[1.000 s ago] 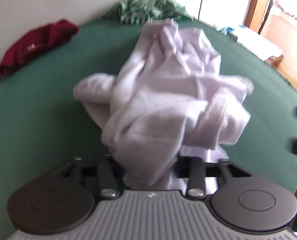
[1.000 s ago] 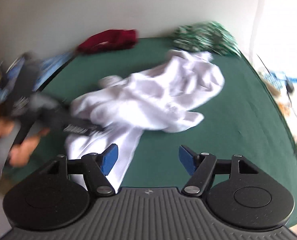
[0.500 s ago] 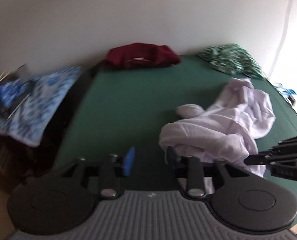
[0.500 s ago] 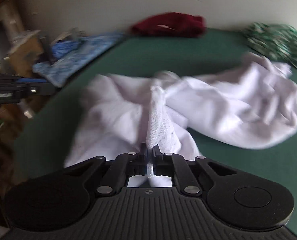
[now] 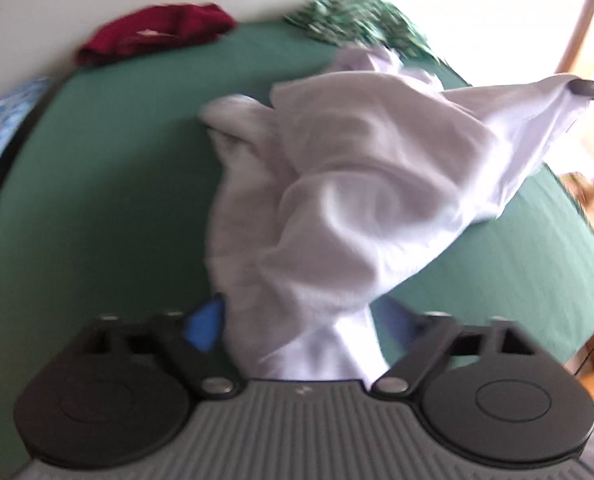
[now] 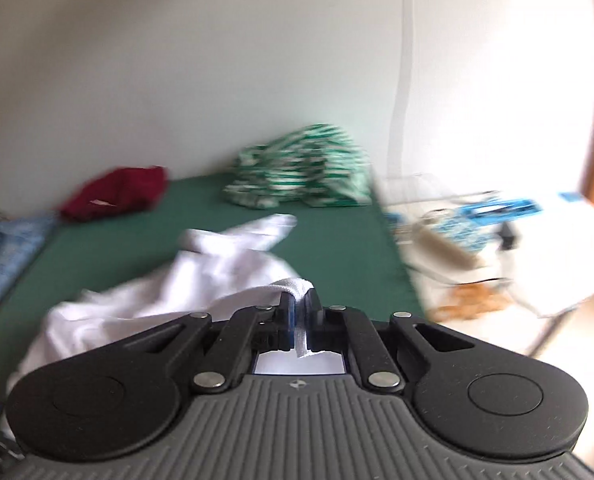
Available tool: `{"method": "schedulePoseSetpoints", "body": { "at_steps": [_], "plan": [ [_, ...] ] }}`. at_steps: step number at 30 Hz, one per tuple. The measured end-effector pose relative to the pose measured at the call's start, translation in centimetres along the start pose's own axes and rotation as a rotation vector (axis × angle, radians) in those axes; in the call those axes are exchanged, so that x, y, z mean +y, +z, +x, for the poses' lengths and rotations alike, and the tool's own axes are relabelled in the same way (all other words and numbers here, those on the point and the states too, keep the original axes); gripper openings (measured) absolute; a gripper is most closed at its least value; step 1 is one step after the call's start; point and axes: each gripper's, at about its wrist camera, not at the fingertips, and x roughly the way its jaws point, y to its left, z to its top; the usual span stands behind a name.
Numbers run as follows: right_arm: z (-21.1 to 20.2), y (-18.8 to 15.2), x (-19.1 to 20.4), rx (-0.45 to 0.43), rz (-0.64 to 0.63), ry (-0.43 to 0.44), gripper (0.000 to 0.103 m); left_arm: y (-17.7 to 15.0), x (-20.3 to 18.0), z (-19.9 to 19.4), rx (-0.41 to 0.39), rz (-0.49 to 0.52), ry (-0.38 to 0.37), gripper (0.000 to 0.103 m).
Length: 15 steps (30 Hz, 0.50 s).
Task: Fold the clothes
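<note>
White garment [image 5: 361, 184], plain, no pattern, crumpled on a dark green table cover [image 5: 109, 168], also plain. Dark red garment [image 5: 157, 34] at the far edge, with a small pale mark. Green-and-white striped garment [image 6: 301, 172] beside it. Blue-and-white patterned cloth [image 6: 1, 252] off the table's left side. Gripper bodies black and grey, with blue pads [image 5: 205, 324]. Wall off-white.

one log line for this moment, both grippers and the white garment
right gripper shut on white garment edge | left gripper jaws opening, garment between them | garment crumpled, partly lifted off green table
</note>
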Motion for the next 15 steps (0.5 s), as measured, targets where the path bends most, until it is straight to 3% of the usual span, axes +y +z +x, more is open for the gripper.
{"method": "schedulePoseSetpoints", "body": {
  "at_steps": [1, 2, 3, 5, 6, 10, 13, 15],
  "plan": [
    [-0.2, -0.9, 0.4, 0.020, -0.022, -0.010, 0.015, 0.2, -0.5, 0.6, 0.014, 0.022, -0.007, 0.045],
    [-0.2, -1.8, 1.1, 0.046, -0.043, 0.008, 0.023, 0.4, -1.0, 0.9, 0.010, 0.049, -0.003, 0.026],
    [-0.3, -2.8, 1.8, 0.071, -0.063, 0.027, 0.032, 0.7, -1.4, 0.8, 0.004, 0.073, -0.003, 0.023],
    [-0.2, -4.6, 4.2, 0.109, -0.107, 0.085, 0.074, 1.2, -1.5, -0.1, -0.031, 0.101, 0.005, 0.022],
    [0.1, -5.3, 5.6, 0.126, -0.136, 0.107, 0.078, 1.5, -1.1, -1.0, -0.066, 0.102, 0.011, 0.022],
    [2.4, -7.4, 10.6, 0.188, -0.260, 0.121, 0.079, 2.2, 2.5, -6.4, -0.201, 0.046, 0.049, 0.022],
    [4.3, -7.6, 12.3, 0.218, -0.243, 0.136, 0.078, 1.2, 5.5, -9.1, -0.243, 0.002, 0.092, 0.023],
    [5.7, -7.5, 14.0, 0.261, -0.212, 0.169, 0.062, 0.3, 7.4, -9.7, -0.235, -0.027, 0.138, 0.029]
  ]
}}
